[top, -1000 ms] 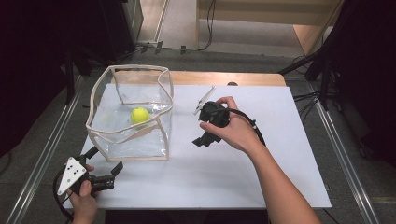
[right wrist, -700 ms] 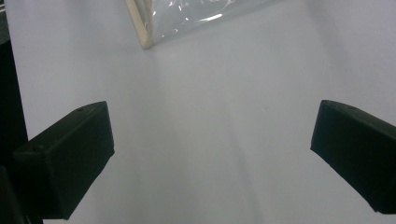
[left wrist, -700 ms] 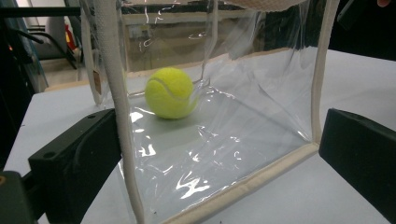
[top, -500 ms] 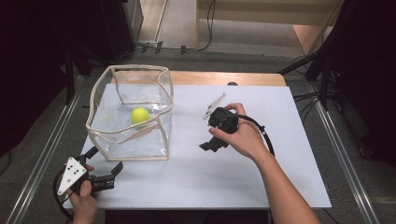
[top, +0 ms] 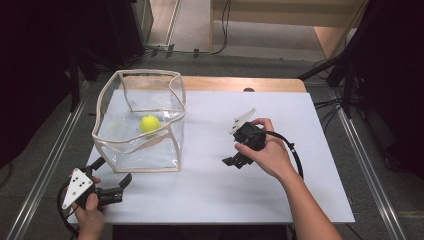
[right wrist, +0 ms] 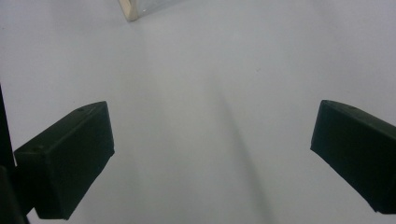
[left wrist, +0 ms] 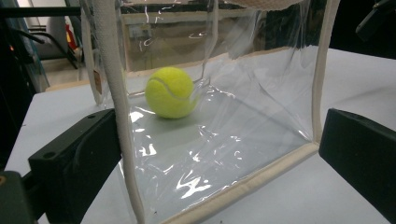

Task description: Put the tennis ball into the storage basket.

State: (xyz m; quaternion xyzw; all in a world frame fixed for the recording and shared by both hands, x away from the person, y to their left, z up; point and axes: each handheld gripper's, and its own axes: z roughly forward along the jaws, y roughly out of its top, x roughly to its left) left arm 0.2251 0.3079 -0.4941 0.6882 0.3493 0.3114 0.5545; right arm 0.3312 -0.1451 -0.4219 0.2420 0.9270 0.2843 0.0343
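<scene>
White rectangular sheet (top: 210,200) covers most of the table; bare light wooden tabletop strip (top: 240,84) shows along the sheet's far edge; small dark round spot (top: 248,90) sits on that far edge; grey metal rails (top: 372,180) flank both sides of the table; black cables (top: 220,47) lie on the grey floor beyond; light wooden furniture (top: 300,15) at top.

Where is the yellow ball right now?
The tennis ball sits on the floor of the clear plastic bag, on the table's left side in the high view, beyond the left hand-held gripper and across from the right hand-held gripper.
</scene>
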